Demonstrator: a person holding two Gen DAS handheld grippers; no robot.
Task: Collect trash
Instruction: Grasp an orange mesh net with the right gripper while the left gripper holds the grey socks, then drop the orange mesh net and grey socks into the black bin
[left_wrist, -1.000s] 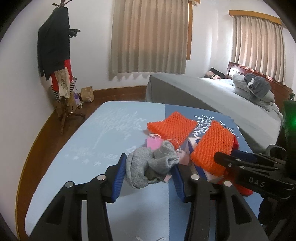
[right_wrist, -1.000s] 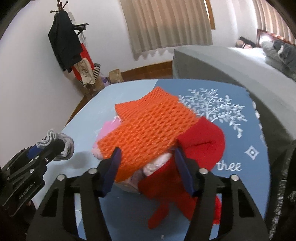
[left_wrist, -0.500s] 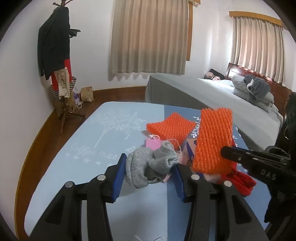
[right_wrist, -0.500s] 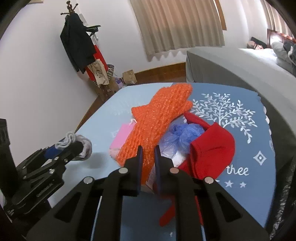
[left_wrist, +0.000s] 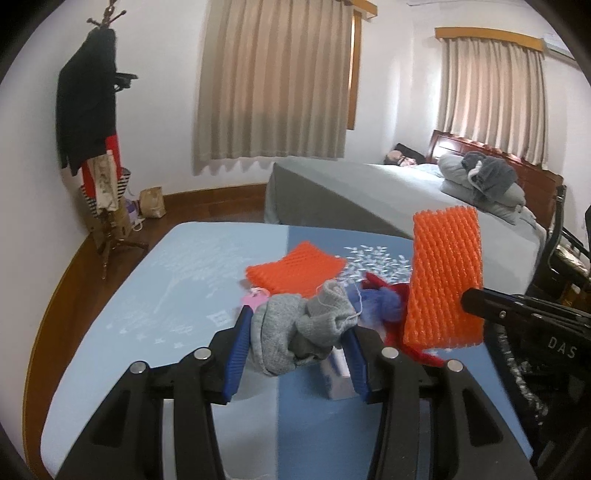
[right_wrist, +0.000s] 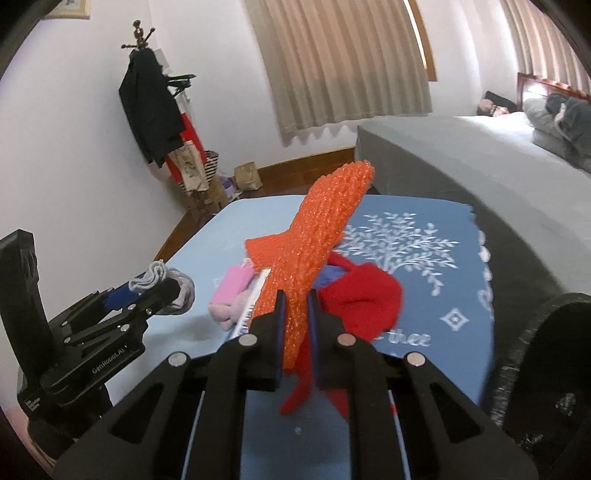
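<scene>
My left gripper (left_wrist: 297, 338) is shut on a crumpled grey sock (left_wrist: 295, 332) and holds it above the blue table (left_wrist: 177, 280). My right gripper (right_wrist: 295, 314) is shut on an orange foam net sleeve (right_wrist: 317, 251), lifted upright above the table; it also shows in the left wrist view (left_wrist: 443, 277). A second orange foam net (left_wrist: 295, 271) lies flat on the table. A red cloth (right_wrist: 362, 302), a blue plastic bag (left_wrist: 380, 306), a pink item (right_wrist: 232, 286) and a small box (left_wrist: 338, 376) lie in the pile below.
A grey bed (left_wrist: 369, 192) with pillows stands behind the table. A coat rack (left_wrist: 99, 147) with clothes and a paper bag (left_wrist: 151, 203) stand by the left wall. A black bag edge (right_wrist: 546, 369) is at the right.
My right gripper closed on the orange foam net and lifted it upright off the pile, uncovering the red cloth and blue bag. My left gripper kept the grey sock.
</scene>
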